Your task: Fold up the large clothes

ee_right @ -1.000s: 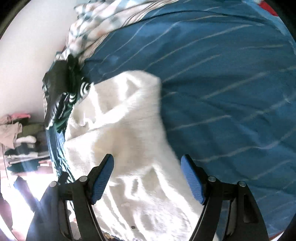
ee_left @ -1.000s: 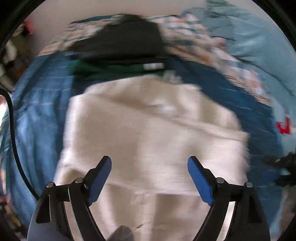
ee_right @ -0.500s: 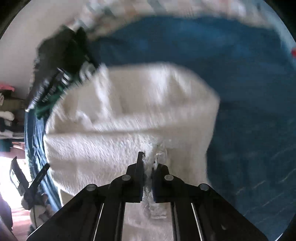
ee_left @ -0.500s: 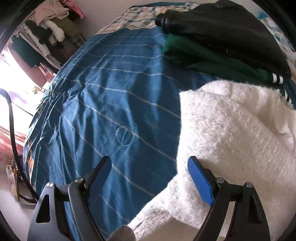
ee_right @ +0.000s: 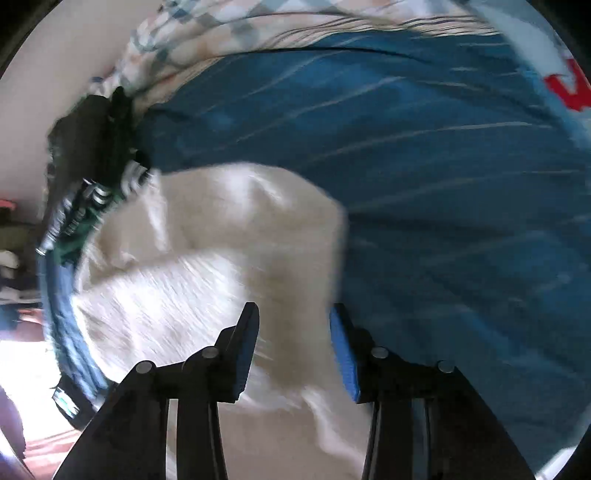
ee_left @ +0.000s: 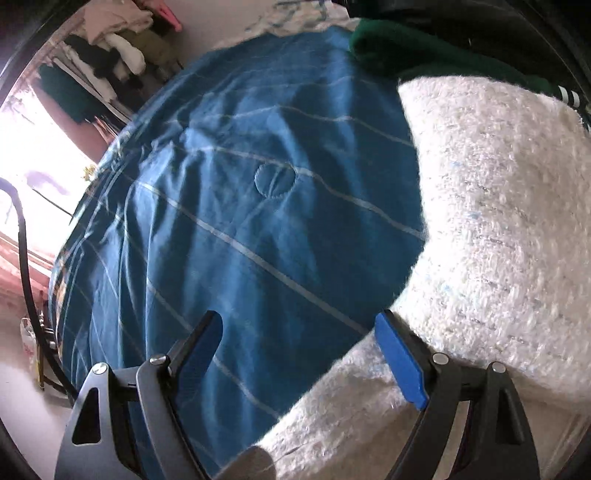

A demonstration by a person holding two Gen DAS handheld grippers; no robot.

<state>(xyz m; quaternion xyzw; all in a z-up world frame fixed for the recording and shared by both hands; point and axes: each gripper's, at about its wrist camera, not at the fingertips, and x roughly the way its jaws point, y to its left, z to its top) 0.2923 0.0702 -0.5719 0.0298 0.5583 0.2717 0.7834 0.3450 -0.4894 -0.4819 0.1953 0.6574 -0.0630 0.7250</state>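
With both the left hand-held gripper (ee_left: 295, 354) and the right hand-held gripper (ee_right: 293, 347) spread open and holding nothing, the fluffy cream sweater (ee_right: 221, 266) lies loosely folded on the blue striped bedsheet (ee_left: 229, 206), so its bulky layers may spring apart.

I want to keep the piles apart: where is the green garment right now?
In the left wrist view the green garment lies at the top right on the blue bedspread, under a black garment and just beyond the white fluffy garment.
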